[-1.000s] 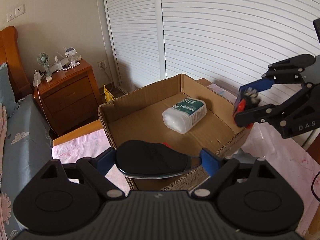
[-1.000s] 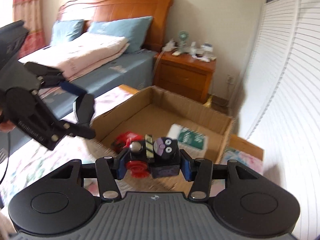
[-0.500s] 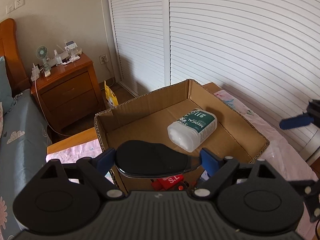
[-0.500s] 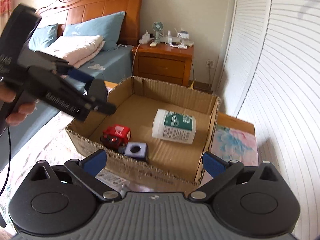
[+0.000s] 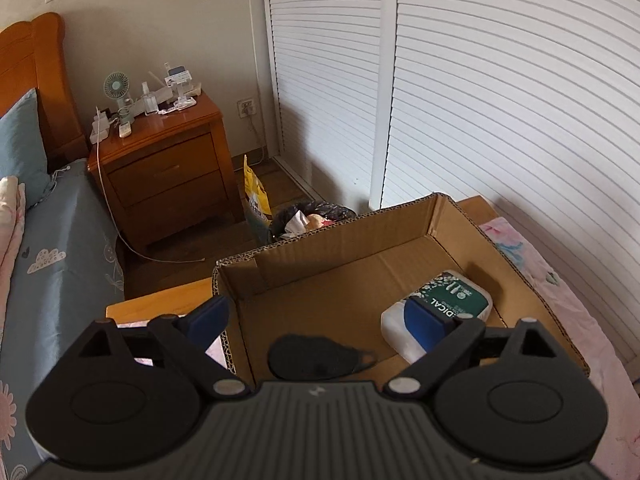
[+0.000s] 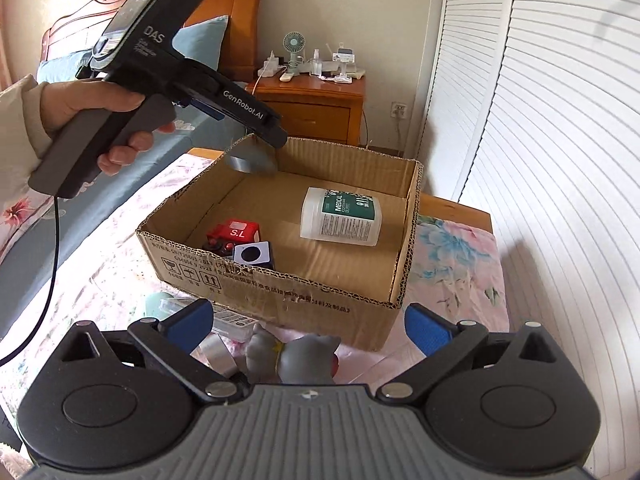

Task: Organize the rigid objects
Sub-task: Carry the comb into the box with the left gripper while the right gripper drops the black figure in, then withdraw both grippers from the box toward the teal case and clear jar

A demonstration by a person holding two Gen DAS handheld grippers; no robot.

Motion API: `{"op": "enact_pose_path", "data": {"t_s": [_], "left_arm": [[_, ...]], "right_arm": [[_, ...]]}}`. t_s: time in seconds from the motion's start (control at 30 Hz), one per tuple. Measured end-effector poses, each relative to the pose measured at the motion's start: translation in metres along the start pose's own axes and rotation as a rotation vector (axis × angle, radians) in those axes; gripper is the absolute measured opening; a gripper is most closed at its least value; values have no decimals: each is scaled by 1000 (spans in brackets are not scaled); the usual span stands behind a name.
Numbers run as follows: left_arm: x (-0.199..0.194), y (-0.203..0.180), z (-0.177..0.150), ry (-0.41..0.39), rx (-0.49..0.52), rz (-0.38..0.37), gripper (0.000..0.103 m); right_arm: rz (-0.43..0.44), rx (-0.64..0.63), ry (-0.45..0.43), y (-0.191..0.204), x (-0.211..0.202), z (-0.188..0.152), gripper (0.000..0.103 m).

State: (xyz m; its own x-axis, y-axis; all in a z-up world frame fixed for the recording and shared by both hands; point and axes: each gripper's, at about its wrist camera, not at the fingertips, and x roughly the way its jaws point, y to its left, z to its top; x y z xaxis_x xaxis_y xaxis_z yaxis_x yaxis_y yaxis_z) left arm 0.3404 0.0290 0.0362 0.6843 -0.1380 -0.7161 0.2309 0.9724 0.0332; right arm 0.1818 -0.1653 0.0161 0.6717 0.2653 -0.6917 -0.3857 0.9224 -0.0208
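An open cardboard box [image 5: 440, 216] [image 6: 280, 292] stands on the bed. Inside lie a white bottle with a green label [image 5: 452, 304] [image 6: 340, 216], a red toy [image 6: 234, 232] and a dark cube with a white face [image 6: 254, 256]. My left gripper [image 5: 316, 322] hangs over the box's far left corner, jaws opening. A black oval piece [image 5: 316, 358] [image 6: 252, 160] sits loose below and between the pads, touching neither. My right gripper [image 6: 308, 324] stands open and empty in front of the box, above a grey toy cat [image 6: 296, 356].
A wooden nightstand [image 5: 168, 168] with a small fan and chargers stands by the bed. A bin [image 5: 308, 216] sits on the floor behind the box. Louvered doors [image 5: 500, 100] run along the right. A clear packet [image 6: 224, 316] and a tape roll [image 6: 216, 350] lie near the cat.
The right gripper let the red toy and dark cube drop into the box, opened wide and drew back. The left gripper moved over the box and its pads came off the black oval piece.
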Motion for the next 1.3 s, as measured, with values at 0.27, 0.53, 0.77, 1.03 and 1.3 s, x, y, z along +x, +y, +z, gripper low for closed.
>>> {"op": "enact_pose_path", "data": {"t_s": [0.27, 0.53, 0.77, 1.03, 1.3], "left_arm": [[-20, 5, -26, 4, 22, 8, 95], [-48, 3, -58, 0, 30, 9, 98], [-72, -10, -101, -1, 51, 8, 98], [-88, -26, -144, -17, 38, -3, 98], [-86, -23, -175, 19, -7, -3, 98]], "right_arm": [[-14, 43, -2, -4, -2, -12, 103], [-59, 60, 12, 1, 1, -33, 103], [-123, 110, 35, -4, 8, -61, 103], [-187, 130, 122, -14, 28, -93, 103], [-183, 95, 171, -29, 37, -111, 103]]}}
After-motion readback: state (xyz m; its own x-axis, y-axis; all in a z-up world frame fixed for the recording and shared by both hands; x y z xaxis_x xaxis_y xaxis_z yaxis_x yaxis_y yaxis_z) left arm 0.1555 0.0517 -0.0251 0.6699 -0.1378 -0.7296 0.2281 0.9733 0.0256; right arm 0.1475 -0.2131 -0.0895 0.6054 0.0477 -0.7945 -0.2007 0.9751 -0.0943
